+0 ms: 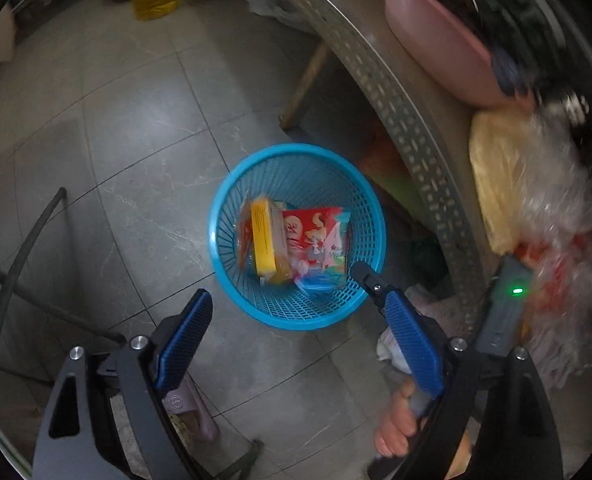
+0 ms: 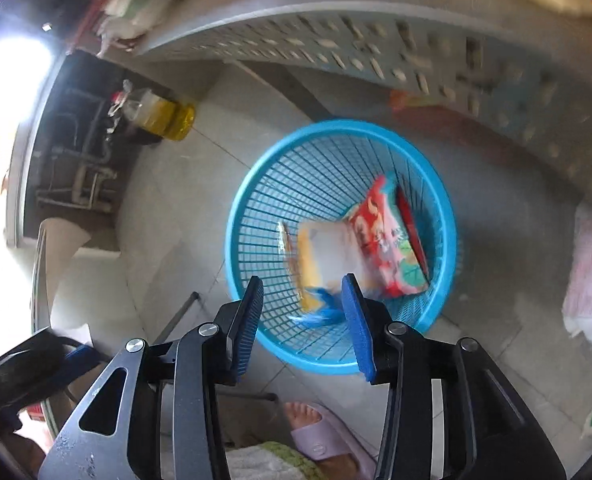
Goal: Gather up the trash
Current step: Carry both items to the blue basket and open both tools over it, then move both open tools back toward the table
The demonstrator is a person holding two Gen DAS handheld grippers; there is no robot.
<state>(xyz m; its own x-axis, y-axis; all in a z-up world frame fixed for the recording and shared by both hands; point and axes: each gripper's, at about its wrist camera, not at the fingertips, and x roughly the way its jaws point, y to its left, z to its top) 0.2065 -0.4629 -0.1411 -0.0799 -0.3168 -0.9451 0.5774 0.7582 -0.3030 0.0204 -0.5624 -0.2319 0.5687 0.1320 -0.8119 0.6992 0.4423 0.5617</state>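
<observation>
A round blue plastic lattice basket (image 1: 296, 236) stands on the grey tiled floor (image 1: 136, 120), just beside the edge of a grey perforated metal table frame (image 1: 395, 92). In its bottom lie the collected scraps: a flat yellow carton (image 1: 266, 240) on its edge, a red printed snack wrapper (image 1: 315, 240) leaning against it, and a crumpled blue-and-white wrapper (image 2: 315, 312) near the basket's wall on the holder's side. In the right wrist view the yellow and white pieces are smeared, so I cannot say whether they are settled or falling.

Both hand-held tools point steeply down at the basket. The right gripper (image 2: 303, 308) hangs directly over the near rim, its blue ribbed pads parted with nothing pinched between them; the trash seen through the gap lies below, inside the basket. The left gripper (image 1: 284, 300) is spread wide and empty as well, its two fingers straddling the basket's near rim as seen from above. One finger of the right gripper also pokes into the left view by the basket's right rim.

By my reading, the right hand is the nearer to the basket's mouth and both loads look dropped. The carton's long axis runs roughly away from the holder, towards the far wall of the basket.

Farther out, a yellow-filled clear plastic jug (image 2: 164, 116) stands on the floor, a pink plastic basin (image 1: 435, 40) and clear bags sit on the table, and a foot in a pale pink slipper (image 2: 319, 436) is planted below the right gripper.
</observation>
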